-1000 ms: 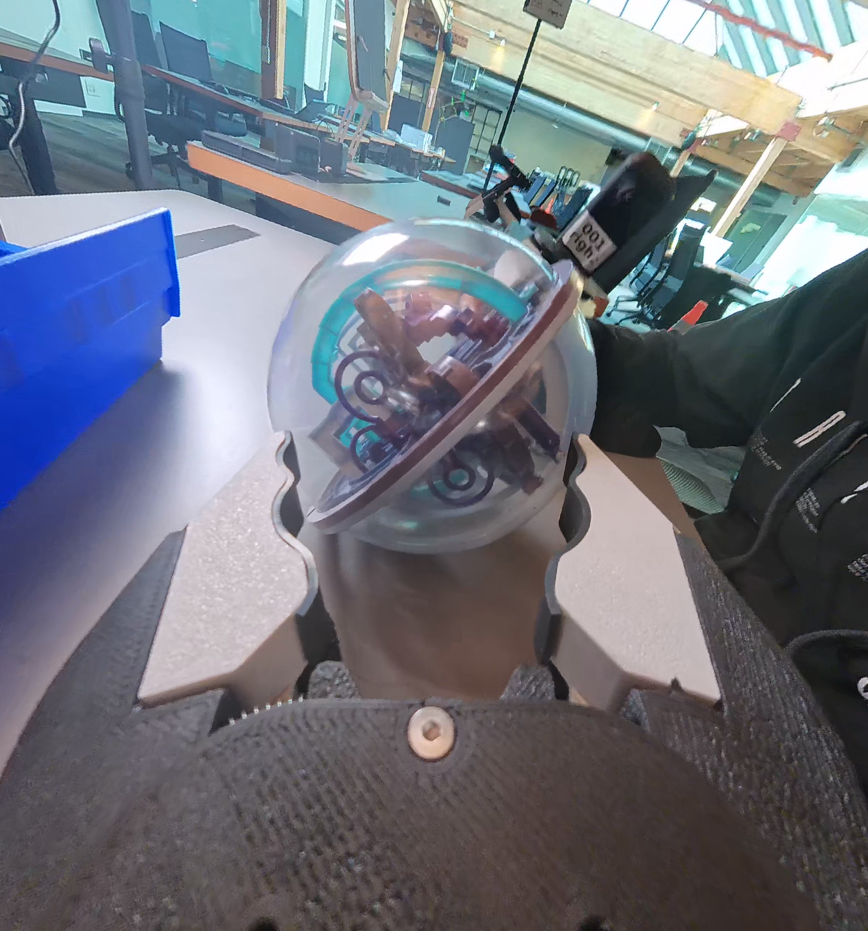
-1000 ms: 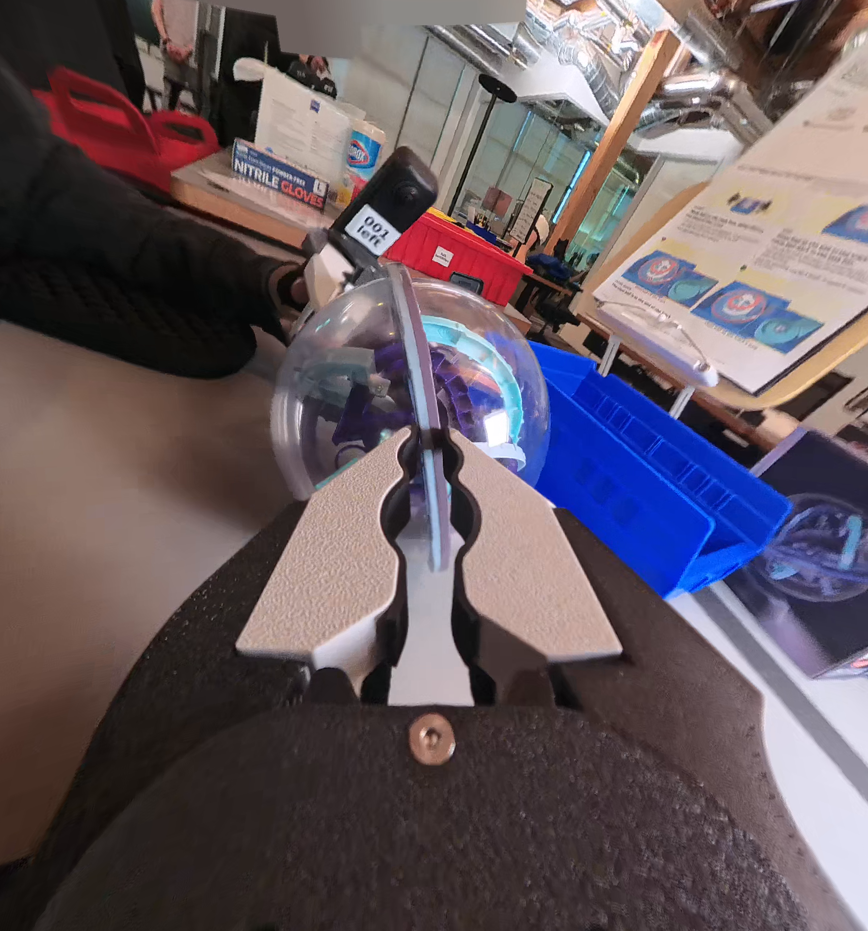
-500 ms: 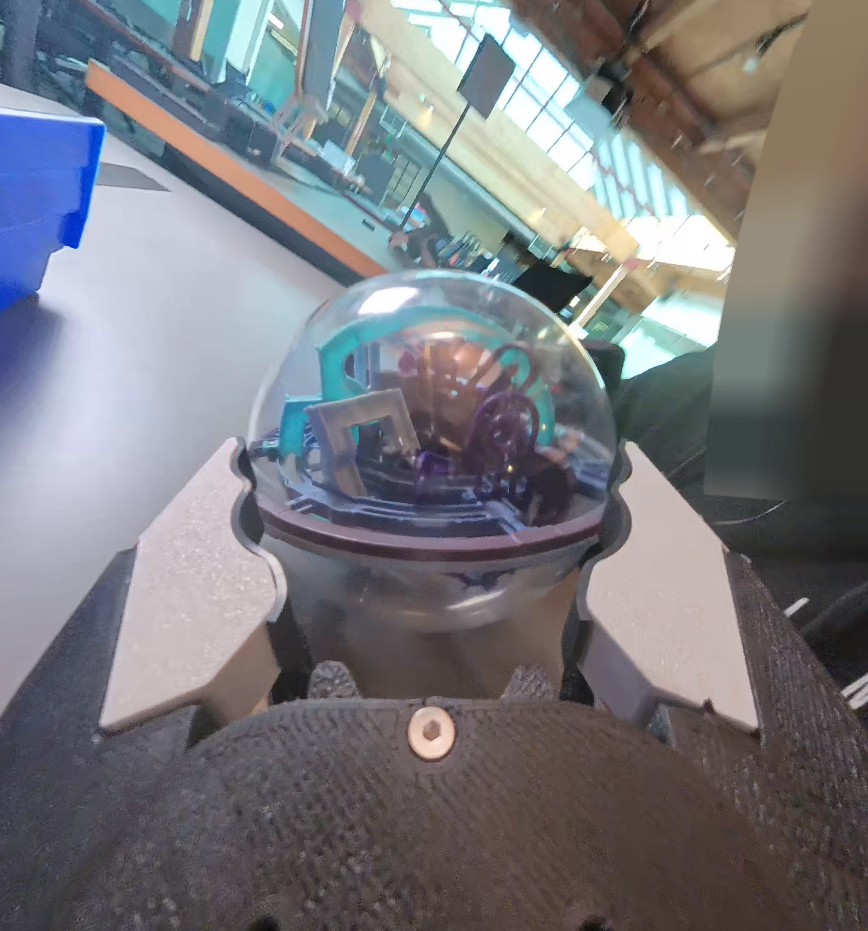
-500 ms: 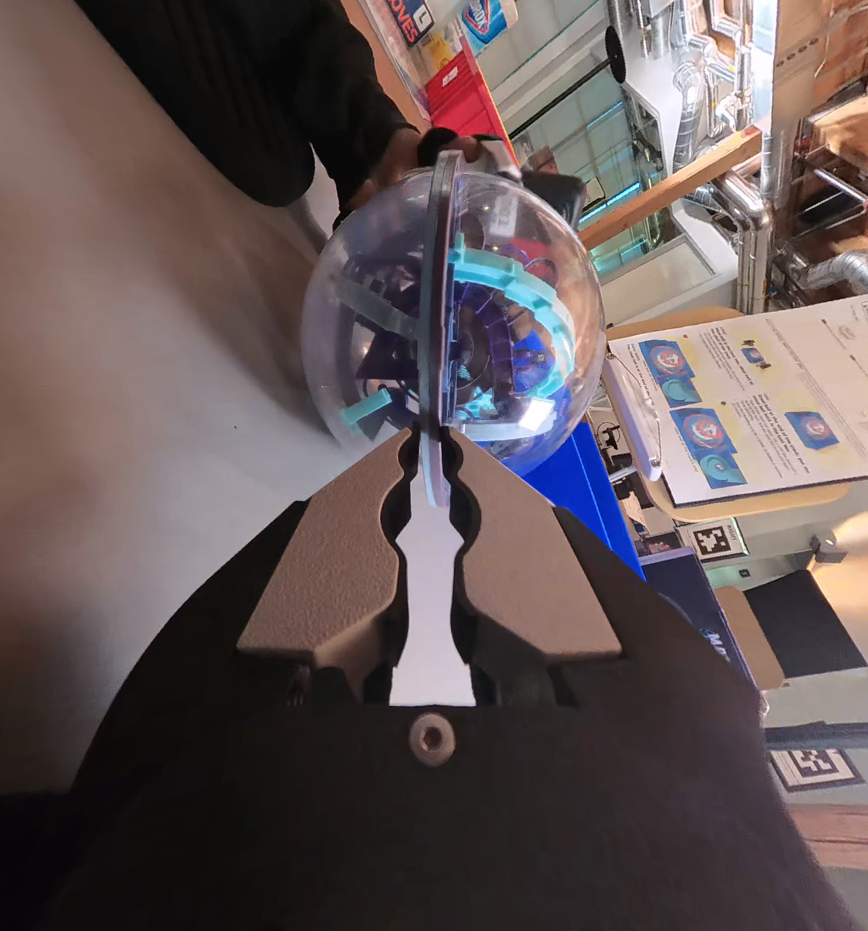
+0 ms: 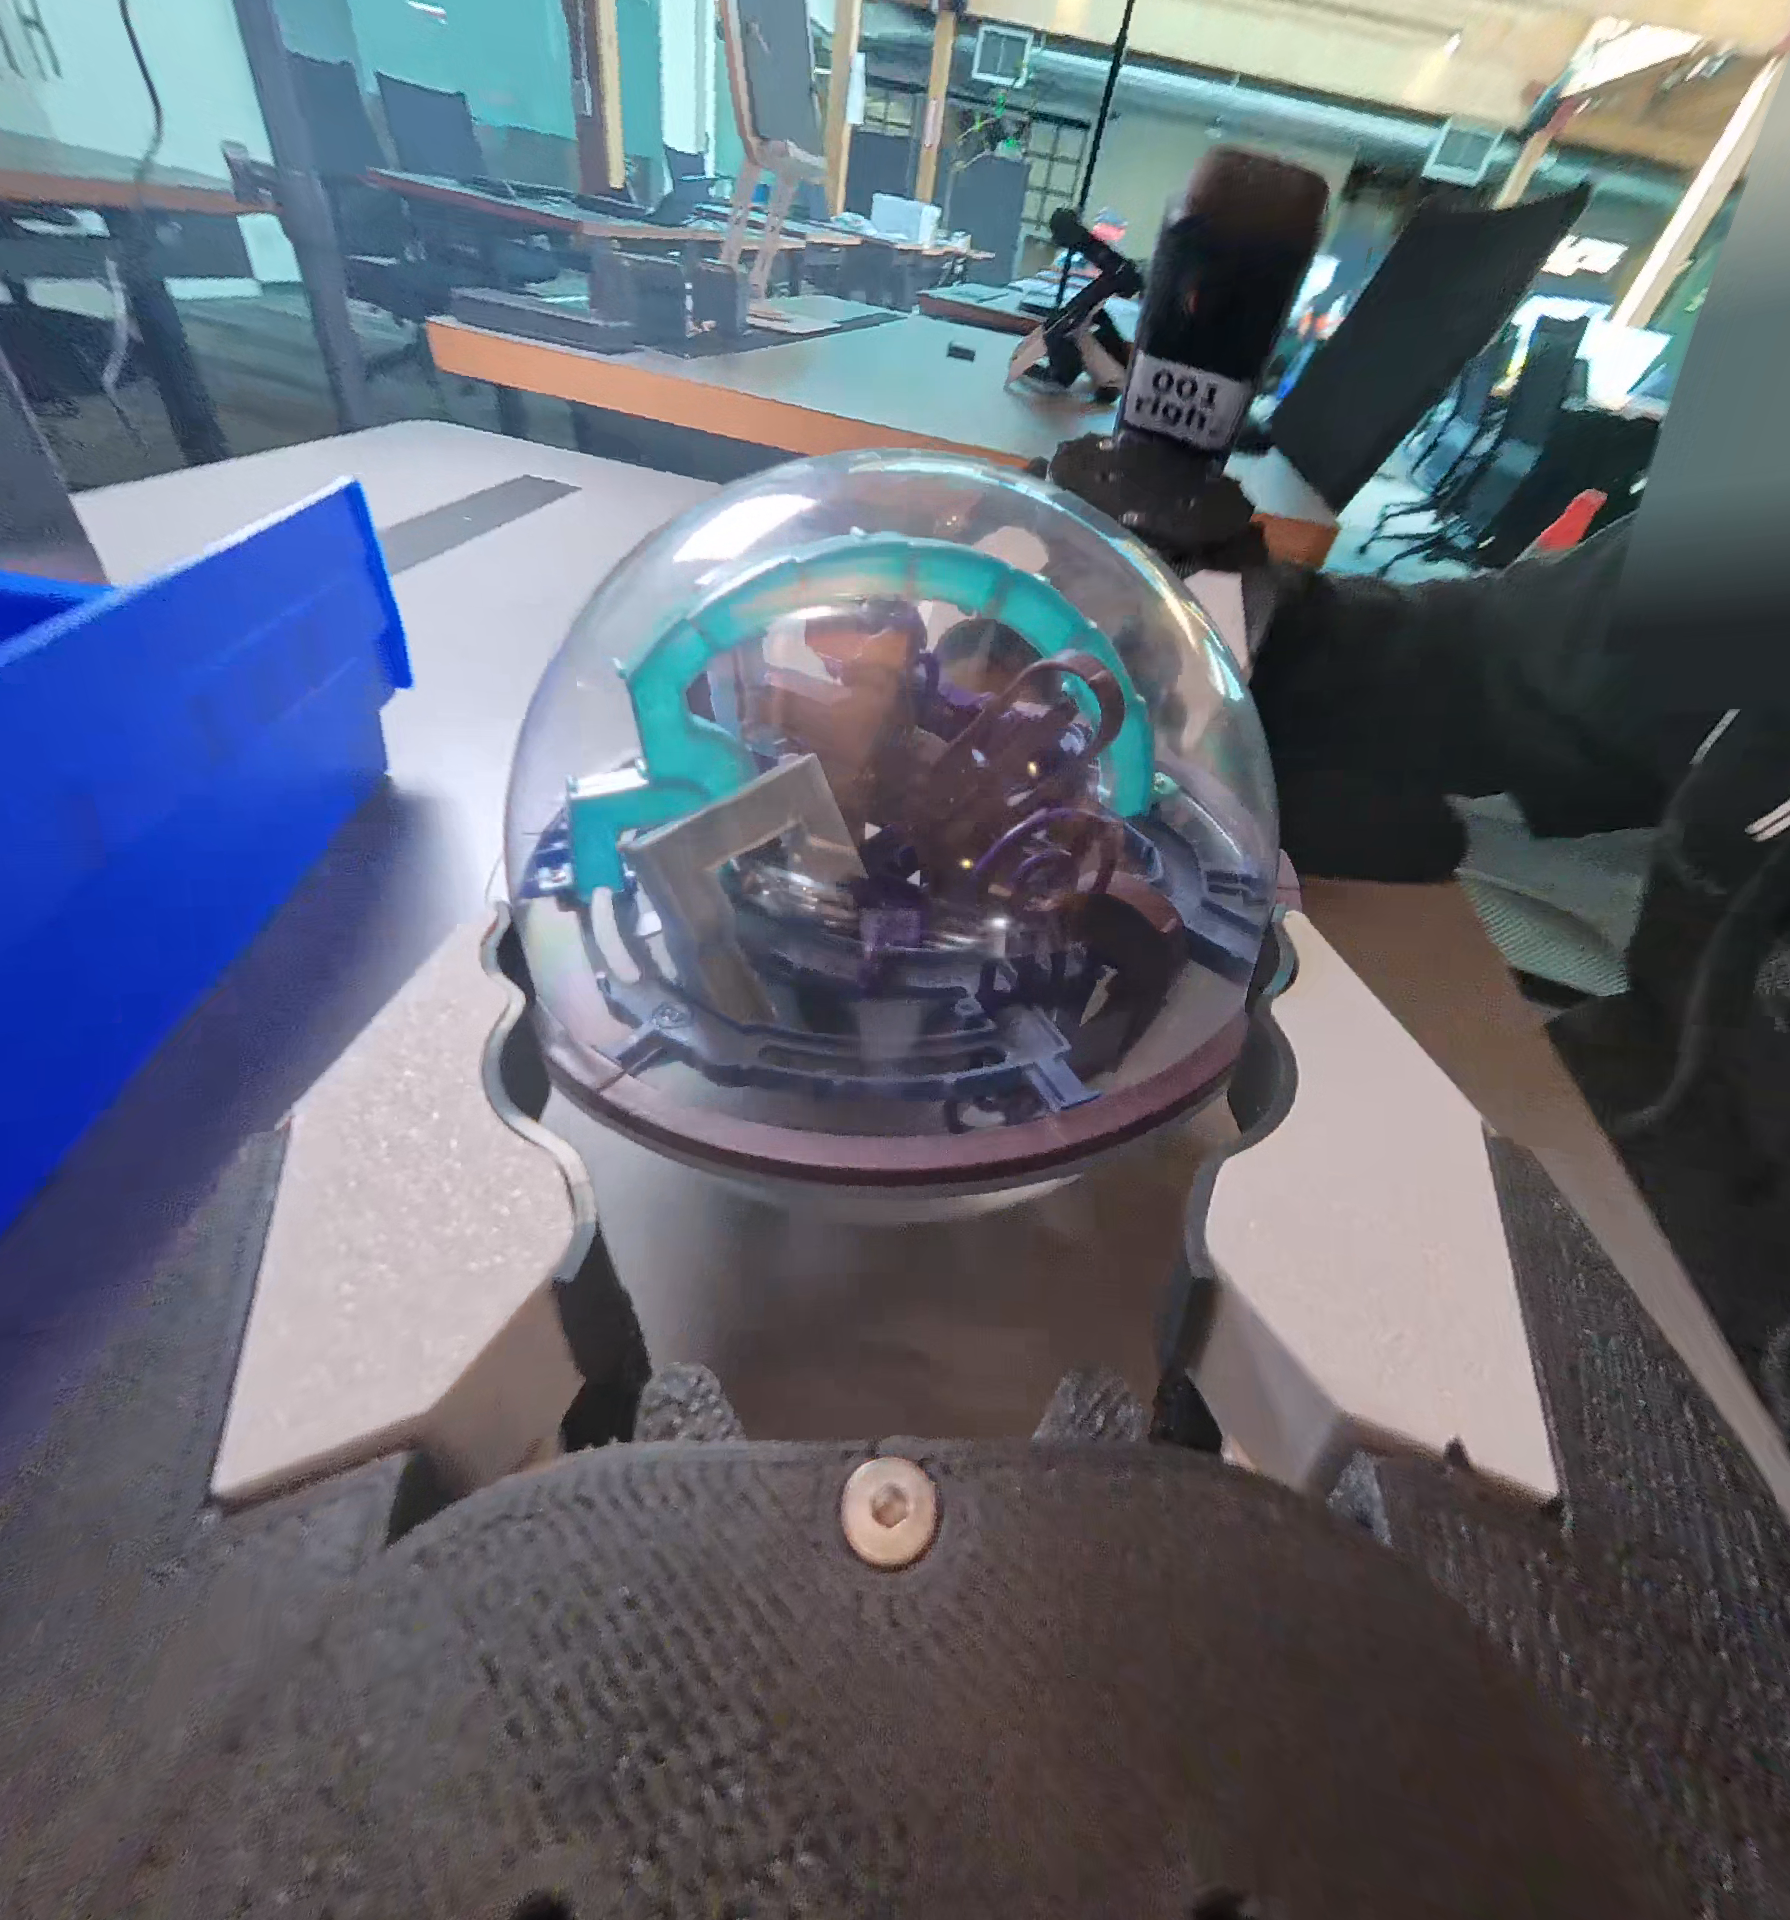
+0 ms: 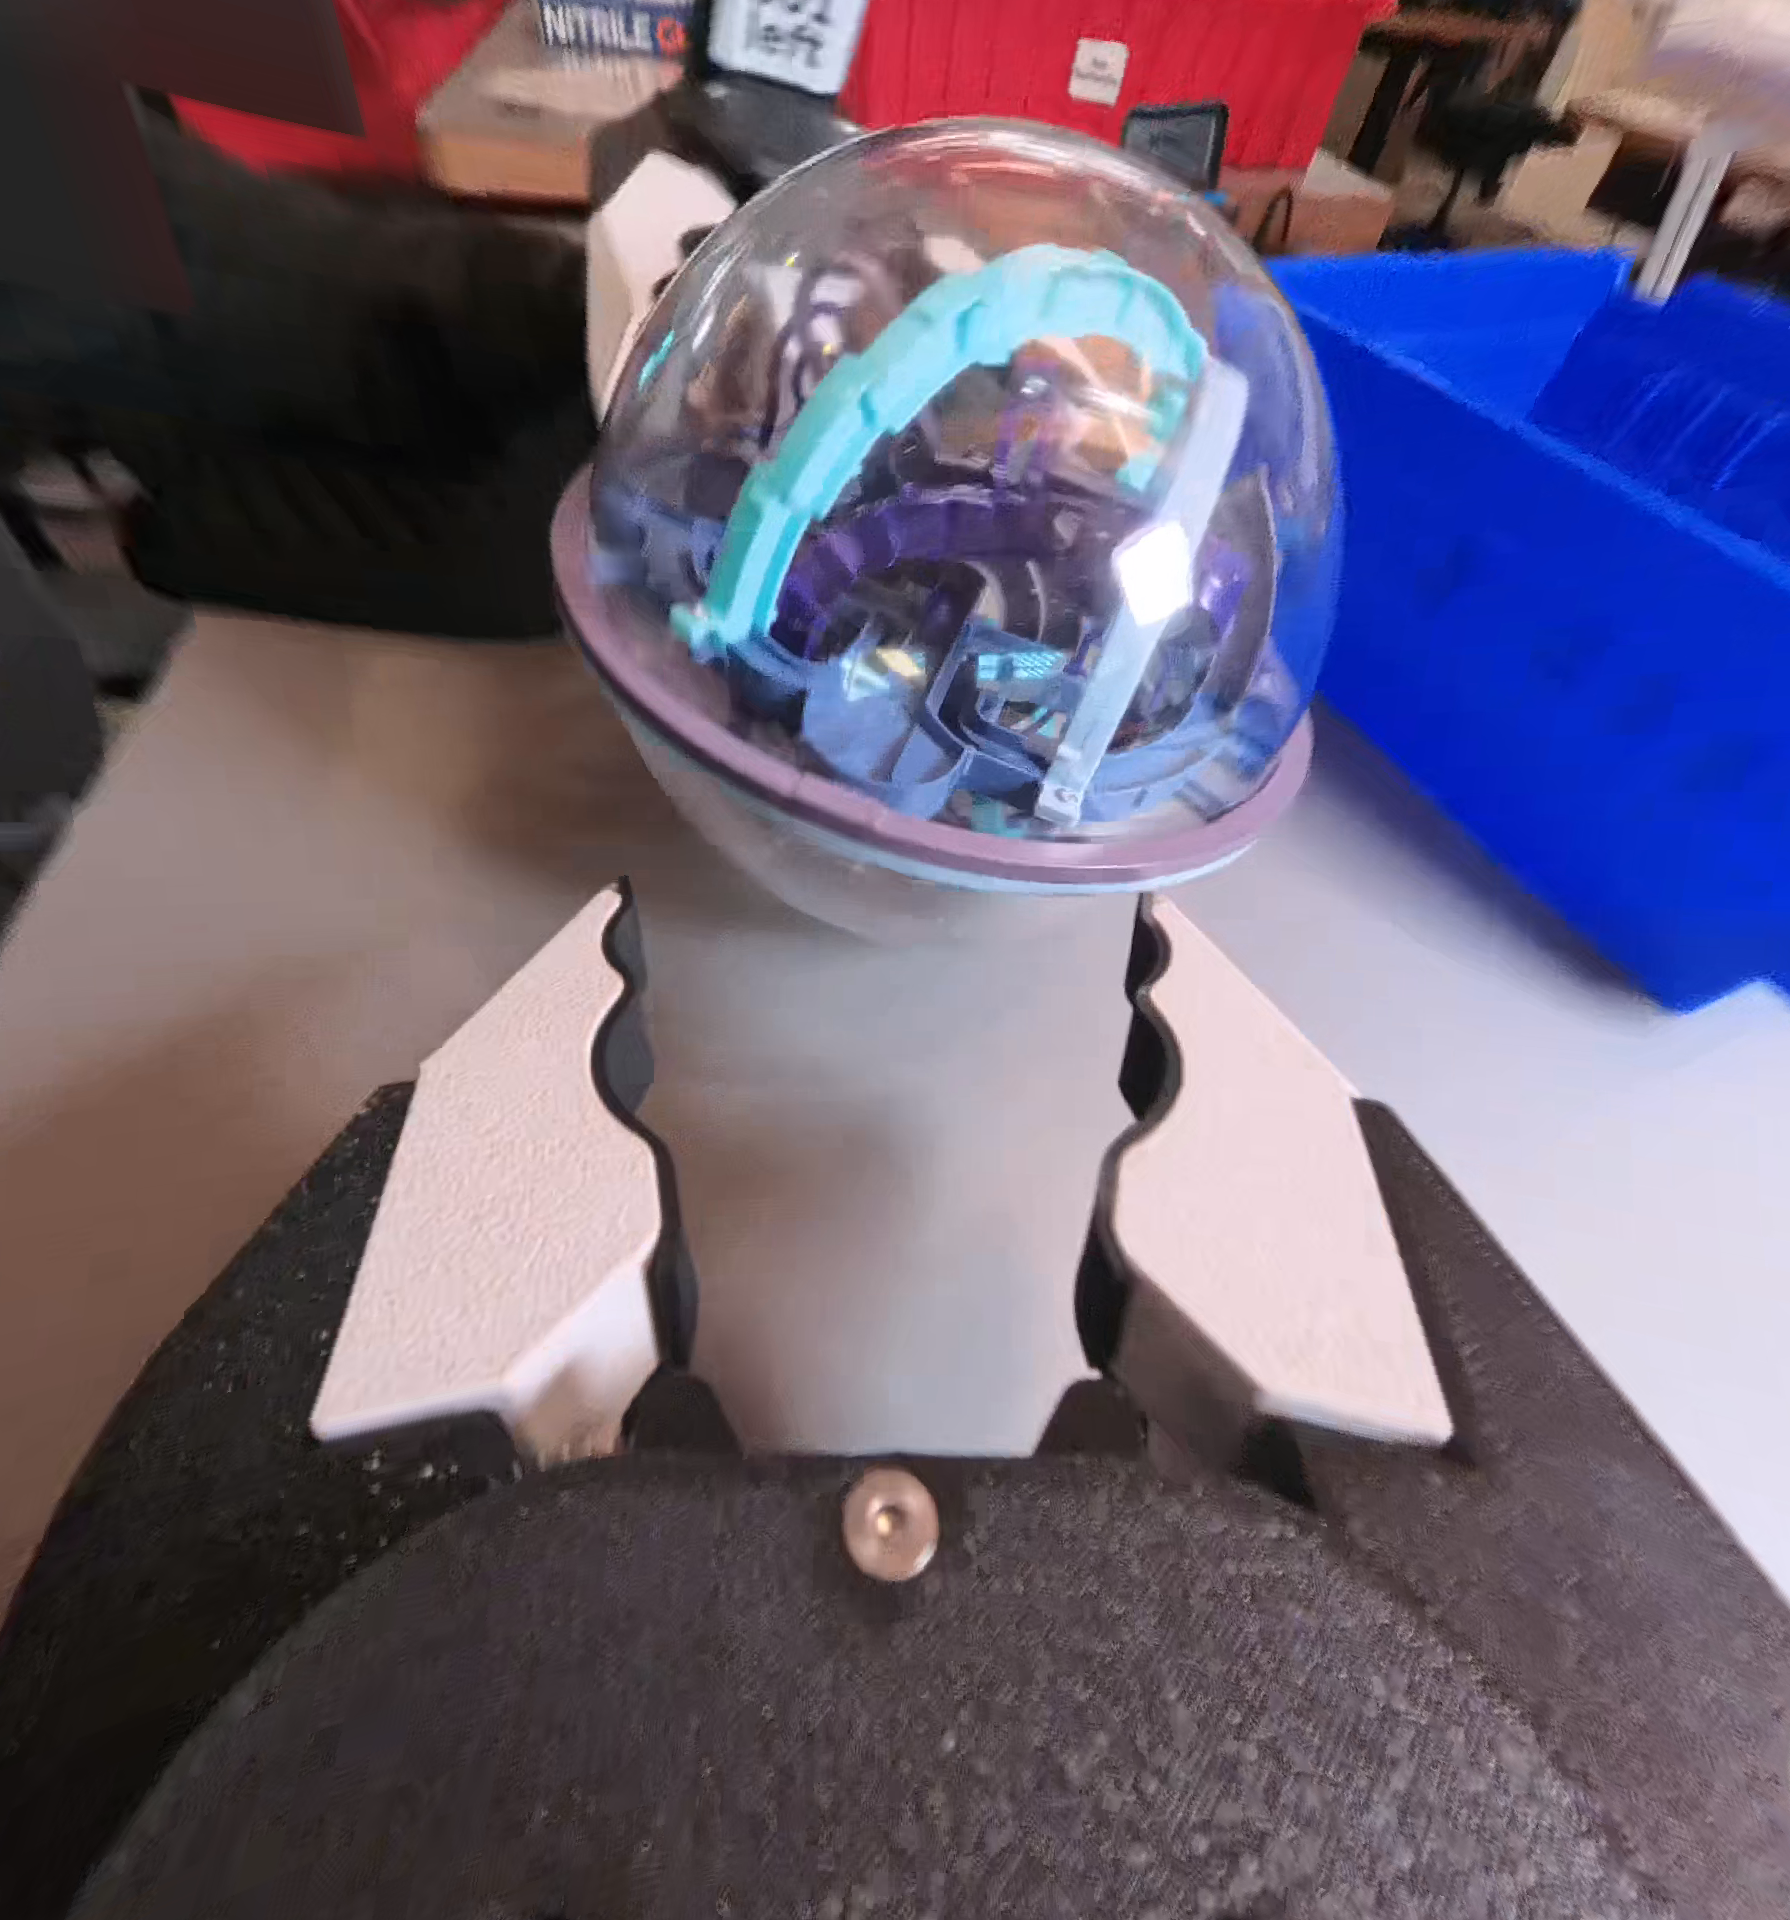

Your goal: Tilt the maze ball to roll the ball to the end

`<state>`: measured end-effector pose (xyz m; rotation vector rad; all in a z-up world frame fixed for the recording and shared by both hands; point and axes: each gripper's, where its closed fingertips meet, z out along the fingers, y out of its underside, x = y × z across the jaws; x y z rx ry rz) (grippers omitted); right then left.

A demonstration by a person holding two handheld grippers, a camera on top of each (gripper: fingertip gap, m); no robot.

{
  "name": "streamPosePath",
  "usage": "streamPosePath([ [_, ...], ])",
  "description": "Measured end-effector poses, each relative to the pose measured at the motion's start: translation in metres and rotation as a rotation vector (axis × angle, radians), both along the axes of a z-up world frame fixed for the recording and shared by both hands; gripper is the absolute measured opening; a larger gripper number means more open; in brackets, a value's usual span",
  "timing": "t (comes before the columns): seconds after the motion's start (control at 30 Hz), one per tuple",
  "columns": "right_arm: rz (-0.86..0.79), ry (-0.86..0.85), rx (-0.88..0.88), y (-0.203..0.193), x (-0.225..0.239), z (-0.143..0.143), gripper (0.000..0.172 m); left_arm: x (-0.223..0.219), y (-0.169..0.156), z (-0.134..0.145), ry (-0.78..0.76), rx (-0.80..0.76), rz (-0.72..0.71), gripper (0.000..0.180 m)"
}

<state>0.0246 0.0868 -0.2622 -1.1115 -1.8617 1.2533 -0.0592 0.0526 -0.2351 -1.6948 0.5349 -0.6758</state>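
While clasped at its purple rim by the wide-spread left gripper (image 5: 886, 997), the clear maze ball (image 5: 886, 831) sits level above the desk (image 5: 247, 540); right gripper (image 6: 880, 935), jaws open, apparently clear at six o'clock; only its view shows red bins (image 6: 1026, 52).

Left gripper (image 5: 886, 940): black rough-textured printed housing, one silver hex-socket screw (image 5: 889, 1509) centred on it. Two pale beige speckled fingers (image 5: 403, 1174), flat-topped, angular, each lined by a dark inner pad with a wavy scalloped edge. Right gripper (image 6: 886, 997): same build, black grainy body, silver screw (image 6: 889, 1527), beige fingers (image 6: 517, 1205) with black wavy pads. A dark cylindrical camera (image 5: 1218, 301) bearing a white label is seen on the far gripper. Black sleeve (image 5: 1493, 717) and black garment with white printed markings and a cord are worn by the person.
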Motion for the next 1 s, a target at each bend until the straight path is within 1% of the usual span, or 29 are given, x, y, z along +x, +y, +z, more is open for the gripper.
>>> streamPosePath([
  [0.07,-0.041,-0.04,-0.127,0.002,-0.003,0.006,0.091,0.0,0.003,-0.002,0.082,0.033,0.048,0.134],
  [0.13,-0.081,-0.063,-0.201,0.005,-0.006,0.009,0.093,0.0,0.007,-0.006,0.167,0.053,0.101,0.133],
  [0.23,-0.141,-0.099,-0.223,0.01,-0.01,0.003,0.097,0.003,0.013,-0.01,0.256,0.066,0.163,0.133],
  [0.3,-0.16,-0.109,-0.227,0.013,-0.012,-0.002,0.099,0.007,0.013,-0.01,0.291,0.088,0.17,0.133],
  [0.33,-0.154,-0.111,-0.238,0.013,-0.012,-0.003,0.095,0.009,0.013,-0.01,0.302,0.098,0.173,0.133],
  [0.57,-0.097,-0.074,-0.252,0.017,-0.01,-0.003,0.09,0.008,0.009,-0.006,0.28,0.11,0.16,0.127],
  [0.77,-0.076,-0.081,-0.207,0.018,-0.008,-0.01,0.08,0.008,0.005,0.004,0.284,0.173,0.157,0.12],
  [1.0,-0.081,-0.085,-0.197,0.021,-0.007,-0.013,0.068,0.005,0.004,0.01,0.269,0.2,0.169,0.114],
])
